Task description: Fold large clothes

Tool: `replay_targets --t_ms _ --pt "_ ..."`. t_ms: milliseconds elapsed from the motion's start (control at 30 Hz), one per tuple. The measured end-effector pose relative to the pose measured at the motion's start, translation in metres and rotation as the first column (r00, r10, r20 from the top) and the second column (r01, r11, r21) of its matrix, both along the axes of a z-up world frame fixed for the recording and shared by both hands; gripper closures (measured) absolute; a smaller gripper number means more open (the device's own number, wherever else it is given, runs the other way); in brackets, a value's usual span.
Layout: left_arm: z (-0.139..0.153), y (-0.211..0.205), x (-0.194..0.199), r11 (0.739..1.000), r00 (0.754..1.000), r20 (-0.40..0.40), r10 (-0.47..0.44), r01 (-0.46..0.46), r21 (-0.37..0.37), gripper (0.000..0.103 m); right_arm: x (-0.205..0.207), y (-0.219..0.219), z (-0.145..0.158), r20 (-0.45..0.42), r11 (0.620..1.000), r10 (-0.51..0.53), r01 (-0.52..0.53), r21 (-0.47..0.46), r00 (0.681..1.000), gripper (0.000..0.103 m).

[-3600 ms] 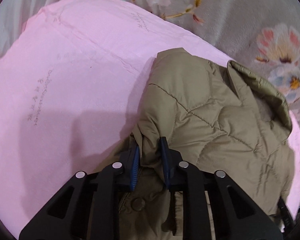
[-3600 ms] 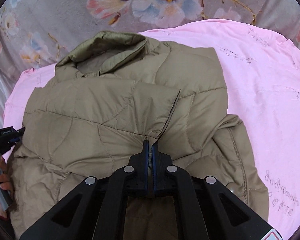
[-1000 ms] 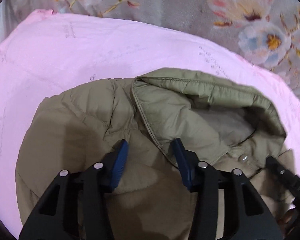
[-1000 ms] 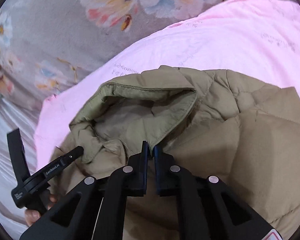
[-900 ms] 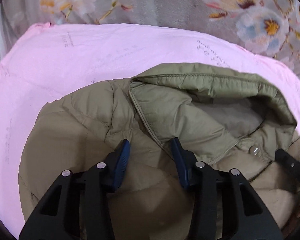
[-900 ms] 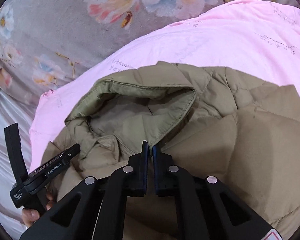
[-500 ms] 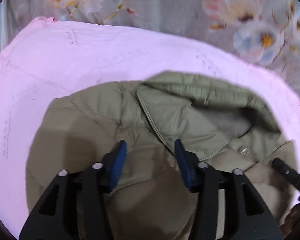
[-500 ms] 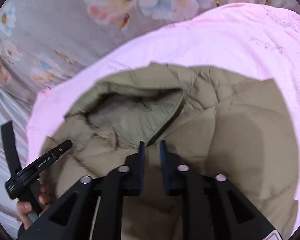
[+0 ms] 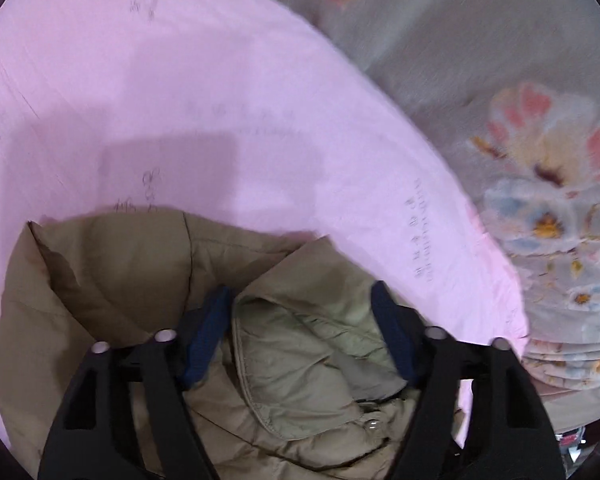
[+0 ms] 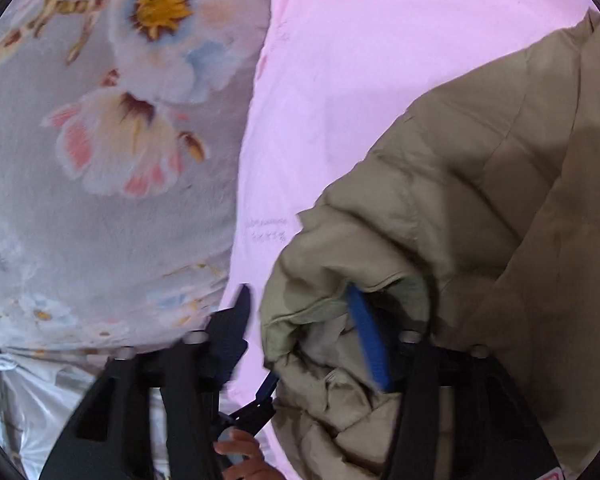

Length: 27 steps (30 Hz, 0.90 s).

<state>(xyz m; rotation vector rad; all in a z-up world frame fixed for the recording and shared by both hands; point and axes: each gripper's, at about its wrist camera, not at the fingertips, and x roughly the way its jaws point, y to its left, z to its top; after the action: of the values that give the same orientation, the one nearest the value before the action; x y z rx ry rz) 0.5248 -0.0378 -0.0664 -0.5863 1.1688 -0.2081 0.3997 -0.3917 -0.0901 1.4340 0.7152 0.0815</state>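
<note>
A khaki quilted jacket lies folded on a pink sheet. My left gripper is wide open, its blue-padded jaws either side of the jacket's collar. In the right wrist view the same jacket fills the right side. My right gripper is wide open around the bunched collar edge. The collar sits between both pairs of jaws without being pinched.
A grey floral blanket lies beyond the pink sheet, also seen in the right wrist view. The other gripper's handle and a hand show at the bottom of the right wrist view. Silver plastic lies at the lower left.
Both grippers have opened wide and moved forward over the collar. The right gripper, shut on the jacket a second ago, has let go. Both views have swung toward the sheet's edge.
</note>
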Motion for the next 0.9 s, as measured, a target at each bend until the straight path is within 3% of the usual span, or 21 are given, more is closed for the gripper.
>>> replay_targets --t_ms 33,100,133,200,267,367,433,500,633,667,767,833,900 --pt "-0.004 -0.007 0.0 0.998 0.999 -0.016 -0.029 0.03 0.052 0.053 0.003 0.002 0.005 -0.02 0.998 0.021 -0.022 -0.066 1.0 0.087" --pt "-0.009 -0.016 -0.005 0.986 0.997 0.003 -0.08 0.079 0.144 0.059 0.006 0.01 0.022 -0.067 0.957 0.079 -0.094 -0.274 0.995 0.09" --pt "-0.011 -0.018 -0.01 0.979 0.994 0.022 -0.104 0.099 0.18 0.059 0.006 0.015 0.027 -0.09 0.919 0.098 -0.125 -0.374 0.991 0.092" --pt "-0.015 -0.024 -0.018 0.966 0.99 0.047 -0.135 0.121 0.23 0.06 0.006 0.028 0.034 -0.145 0.805 0.136 -0.194 -0.561 0.98 0.093" --pt "-0.017 -0.032 -0.029 0.943 0.981 0.091 -0.174 0.139 0.303 0.06 0.007 0.04 0.032 -0.18 0.708 0.156 -0.237 -0.665 0.971 0.097" --pt "-0.02 -0.048 -0.047 0.888 0.958 0.171 -0.231 0.136 0.439 0.06 0.008 0.061 0.025 -0.223 0.552 0.16 -0.274 -0.788 0.962 0.098" --pt "-0.021 -0.052 -0.053 0.872 0.948 0.204 -0.243 0.121 0.475 0.06 0.005 0.072 0.022 -0.24 0.467 0.154 -0.285 -0.837 0.959 0.098" --pt "-0.023 -0.056 -0.057 0.861 0.94 0.237 -0.247 0.101 0.498 0.06 0.005 0.076 0.019 -0.241 0.423 0.146 -0.281 -0.862 0.959 0.097" --pt "-0.005 -0.068 -0.055 0.825 0.928 0.265 -0.262 0.073 0.56 0.06 0.003 0.08 0.022 -0.254 0.37 0.149 -0.292 -0.882 0.956 0.096" --pt "-0.001 -0.07 -0.054 0.82 0.926 0.267 -0.265 0.071 0.568 0.06 -0.002 0.081 0.029 -0.246 0.368 0.143 -0.283 -0.886 0.959 0.095" --pt "0.008 -0.07 -0.054 0.819 0.926 0.268 -0.267 0.072 0.569 0.06 -0.024 0.082 0.065 -0.122 0.413 0.157 -0.177 -0.894 0.98 0.093" --pt "0.011 -0.073 -0.053 0.814 0.924 0.271 -0.269 0.068 0.577 0.06 -0.019 0.086 0.082 -0.078 0.402 0.17 -0.141 -0.905 0.982 0.09" --pt "0.011 -0.074 -0.055 0.809 0.922 0.275 -0.271 0.063 0.585 0.06 0.003 0.094 0.08 -0.122 0.38 0.199 -0.191 -0.905 0.972 0.09"
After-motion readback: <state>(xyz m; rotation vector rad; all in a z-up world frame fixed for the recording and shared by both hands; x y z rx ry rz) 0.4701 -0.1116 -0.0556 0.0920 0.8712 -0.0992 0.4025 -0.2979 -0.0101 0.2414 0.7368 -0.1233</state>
